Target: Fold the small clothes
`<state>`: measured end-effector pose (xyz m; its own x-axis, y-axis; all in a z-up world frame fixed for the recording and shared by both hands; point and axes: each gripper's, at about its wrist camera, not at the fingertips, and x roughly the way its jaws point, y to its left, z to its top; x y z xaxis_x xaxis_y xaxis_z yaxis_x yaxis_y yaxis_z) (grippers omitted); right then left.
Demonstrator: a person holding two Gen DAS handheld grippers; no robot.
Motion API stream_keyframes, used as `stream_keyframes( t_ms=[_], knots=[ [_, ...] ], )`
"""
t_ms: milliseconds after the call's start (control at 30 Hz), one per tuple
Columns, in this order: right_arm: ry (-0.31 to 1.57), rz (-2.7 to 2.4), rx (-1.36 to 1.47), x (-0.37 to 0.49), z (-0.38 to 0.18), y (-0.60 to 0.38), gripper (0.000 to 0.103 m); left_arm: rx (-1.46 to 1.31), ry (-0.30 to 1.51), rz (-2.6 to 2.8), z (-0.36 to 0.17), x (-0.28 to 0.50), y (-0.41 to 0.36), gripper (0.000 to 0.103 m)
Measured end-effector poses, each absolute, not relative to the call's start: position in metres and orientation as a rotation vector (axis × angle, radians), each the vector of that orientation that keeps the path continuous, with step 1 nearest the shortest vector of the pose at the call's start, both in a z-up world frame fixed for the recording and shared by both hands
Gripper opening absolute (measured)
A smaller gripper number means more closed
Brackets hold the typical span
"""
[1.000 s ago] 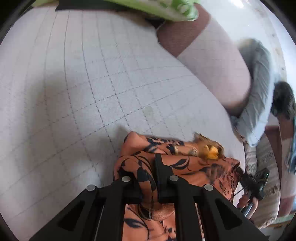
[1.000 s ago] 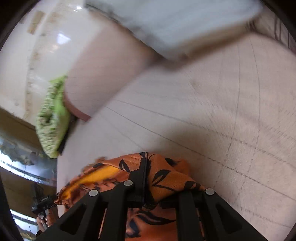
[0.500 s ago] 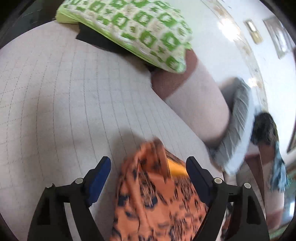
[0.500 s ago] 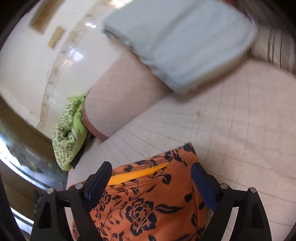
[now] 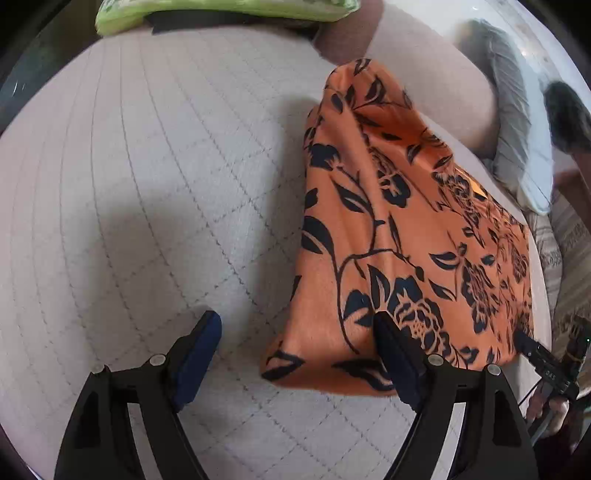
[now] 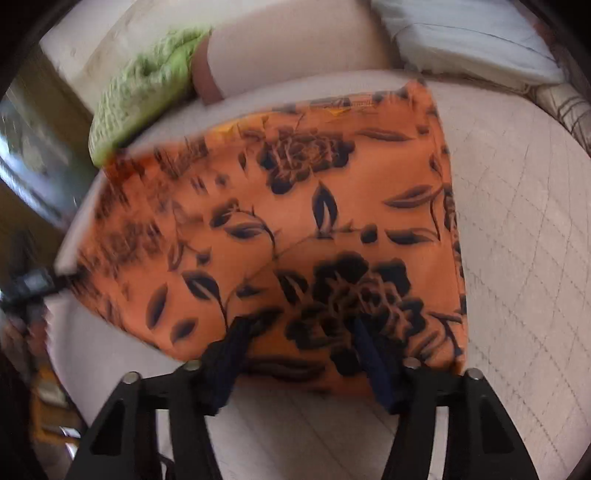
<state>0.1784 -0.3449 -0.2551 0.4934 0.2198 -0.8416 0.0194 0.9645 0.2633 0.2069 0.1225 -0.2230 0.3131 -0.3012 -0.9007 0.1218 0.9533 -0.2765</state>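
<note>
An orange garment with a black flower print lies folded and flat on the white quilted bed. My left gripper is open just above the bed; only the garment's near left corner lies between its fingers, and the right finger overlaps the cloth's edge. In the right wrist view, which is blurred, the garment fills the middle. My right gripper hangs over its near edge with its jaws closing. Flat cloth lies between the fingers, and no pinch shows.
A green patterned pillow lies at the head of the bed, beside a pale bolster and a grey striped pillow. The bed's edge runs close past the garment's right side. A person's hand is there.
Both grippers have let go of the bunched garment and opened, then drawn back. The garment now lies spread flat. The right jaws stand narrower than half a second ago.
</note>
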Motion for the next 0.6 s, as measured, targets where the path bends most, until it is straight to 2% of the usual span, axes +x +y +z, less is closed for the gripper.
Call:
stream_keyframes(
  t_ms=[100, 267, 467, 600],
  knots=[
    [1.052, 0.139, 0.233, 0.181, -0.240, -0.344, 0.059, -0.166, 1.188, -0.294, -0.195, 0.217, 0.122, 0.084],
    [0.935, 0.189, 0.281, 0.185, -0.217, -0.350, 0.059, -0.139, 1.118, -0.324, -0.157, 0.258, 0.090, 0.084],
    [0.892, 0.205, 0.340, 0.181, -0.241, -0.368, 0.059, -0.023, 1.246, -0.271, -0.204, 0.334, 0.030, 0.084],
    [0.885, 0.241, 0.335, 0.187, -0.238, -0.366, 0.061, 0.072, 1.210, -0.151, -0.220, 0.387, 0.018, 0.087]
  ],
)
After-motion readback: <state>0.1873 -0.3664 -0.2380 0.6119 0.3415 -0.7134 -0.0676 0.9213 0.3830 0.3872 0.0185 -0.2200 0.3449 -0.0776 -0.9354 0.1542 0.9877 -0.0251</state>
